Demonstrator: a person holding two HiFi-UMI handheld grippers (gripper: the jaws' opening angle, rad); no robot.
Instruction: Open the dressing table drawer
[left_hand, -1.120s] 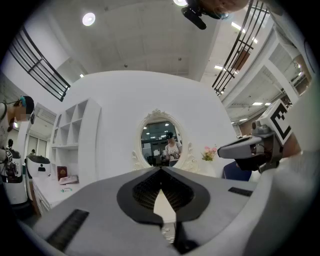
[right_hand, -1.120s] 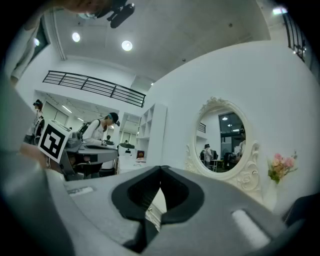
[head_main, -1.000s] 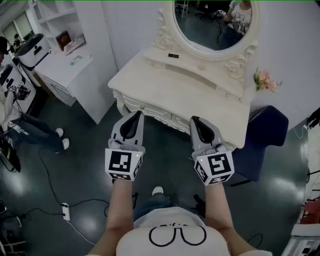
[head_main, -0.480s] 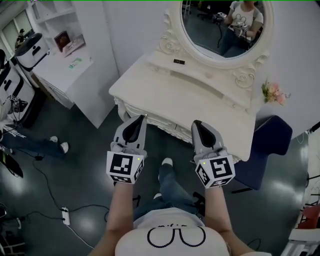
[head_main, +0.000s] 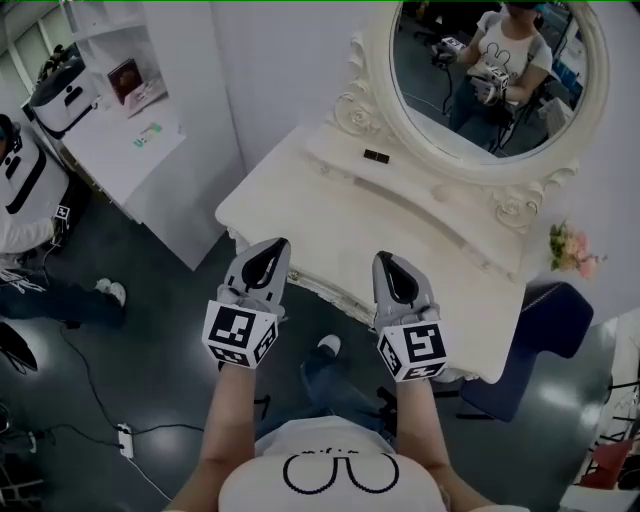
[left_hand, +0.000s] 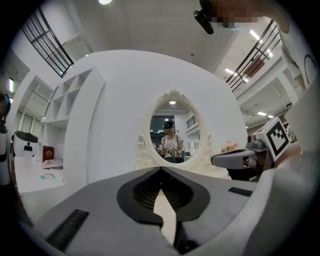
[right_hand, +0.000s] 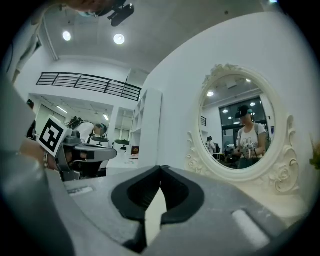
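My left claw (head_main: 272, 246) and my right claw (head_main: 386, 260) were both closed, tips pressed together, with nothing between them. In the head view they pointed up the frame, side by side and apart. Their tips lay over the near edge of the dressing table (head_main: 330, 205), which filled the middle of the frame and ran toward the lower right.

The table was cream-white with a scalloped edge. Of its front only a thin carved strip (head_main: 325, 285) showed beneath the top, between my two claws. I could not pick out the drawer or a knob on it from there.

The top held only a small dark object (head_main: 376, 156), on the raised ledge under the oval mirror (head_main: 500, 80). The mirror's carved frame curled into scrolls at both sides, and the glass showed a person in a white T-shirt holding grippers. Pink flowers (head_main: 568, 248) showed near the table's right end, with a dark blue chair (head_main: 545, 325) just below them in the frame.

At upper left stood a white shelf unit (head_main: 130, 130), and a seated person (head_main: 25, 200) was at the left edge. The floor (head_main: 150, 340) was dark and glossy, with a cable running to a power strip (head_main: 124, 438) at lower left.
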